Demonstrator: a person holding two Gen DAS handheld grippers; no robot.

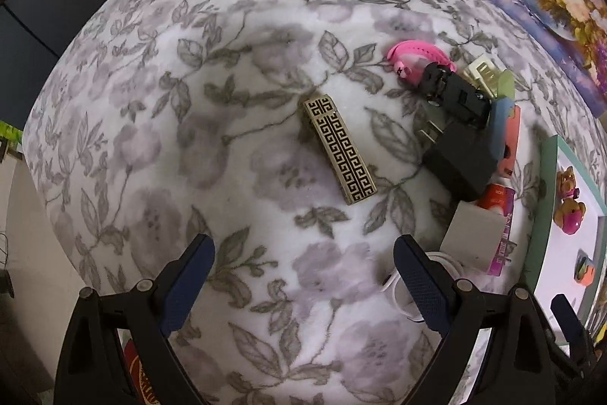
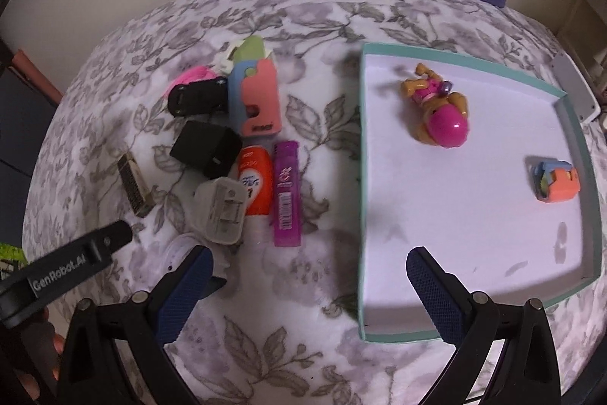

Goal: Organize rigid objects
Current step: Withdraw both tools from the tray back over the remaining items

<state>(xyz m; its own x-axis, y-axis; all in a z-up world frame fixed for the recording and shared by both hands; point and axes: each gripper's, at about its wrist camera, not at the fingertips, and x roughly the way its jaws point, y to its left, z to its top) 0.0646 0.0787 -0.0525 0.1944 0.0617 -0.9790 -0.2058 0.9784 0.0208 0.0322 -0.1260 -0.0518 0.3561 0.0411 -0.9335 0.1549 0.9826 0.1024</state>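
I have both grippers hovering over the worktop (image 1: 159, 124), which is covered in a grey floral cloth, and both are spread wide with nothing between their fingers: the left gripper (image 1: 303, 281) sits above bare cloth, the right gripper (image 2: 309, 285) over the near left edge of the tray (image 2: 363, 177). Ahead of my left gripper the patterned gold lighter (image 1: 338, 148) lies flat by itself, just beside the heap of loose things. In that heap I see a black charger (image 2: 206, 148), a black toy car (image 2: 197, 95), a pink and blue case (image 2: 256, 101), an orange tube (image 2: 256, 185), a purple lighter (image 2: 287, 194) and a white plug (image 2: 220, 211), most touching one another. Inside the tray lie a pink and tan toy figure (image 2: 440, 111) and a small orange and blue toy (image 2: 555, 181), well apart
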